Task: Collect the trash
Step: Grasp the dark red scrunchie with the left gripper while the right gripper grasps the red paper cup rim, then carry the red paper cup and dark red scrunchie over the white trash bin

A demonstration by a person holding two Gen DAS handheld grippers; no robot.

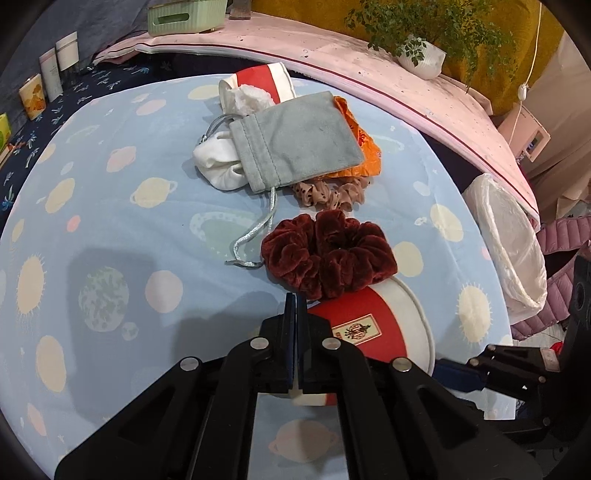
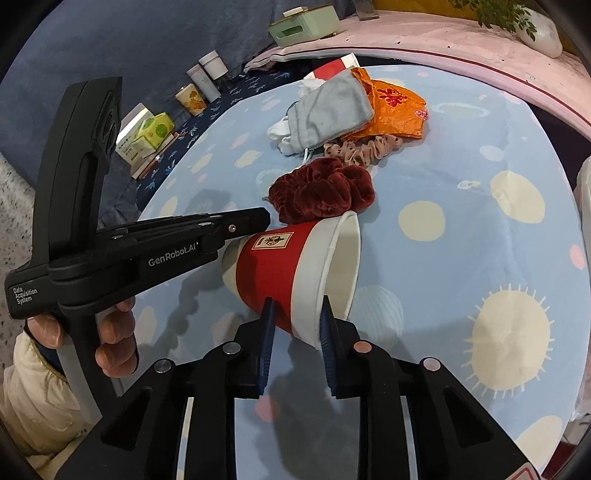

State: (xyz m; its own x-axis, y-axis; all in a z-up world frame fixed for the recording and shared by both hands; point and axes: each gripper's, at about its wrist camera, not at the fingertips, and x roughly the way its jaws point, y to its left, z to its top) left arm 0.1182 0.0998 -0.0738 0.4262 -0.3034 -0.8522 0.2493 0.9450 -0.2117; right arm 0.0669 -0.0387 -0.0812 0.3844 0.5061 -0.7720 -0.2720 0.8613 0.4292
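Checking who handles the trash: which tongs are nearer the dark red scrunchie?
Left. The left tongs end beside the scrunchie, shut above the paper cup's base; the right tongs straddle the cup's rim side, farther back.

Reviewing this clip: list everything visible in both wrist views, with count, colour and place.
paper cup: 1, red and white, on its side near the grippers
second paper cup: 1, red and white, far end of the pile, white stuffing inside
pouch: 1, grey drawstring, atop the pile
wrapper: 1, orange, under the pouch
white cloth: 1, beside the pouch mouth
velvet scrunchie: 1, dark red, touching the near cup
spotted scrunchie: 1, beige, beyond the red one
tablecloth: 1, light blue, planet print
bin: 1, white liner, table's right edge
potted plant: 1, green, pink ledge
green box: 1, ledge
left gripper: black, shut
right gripper: black, jaws straddling the cup's rim
hand: 1, holding the left gripper's handle
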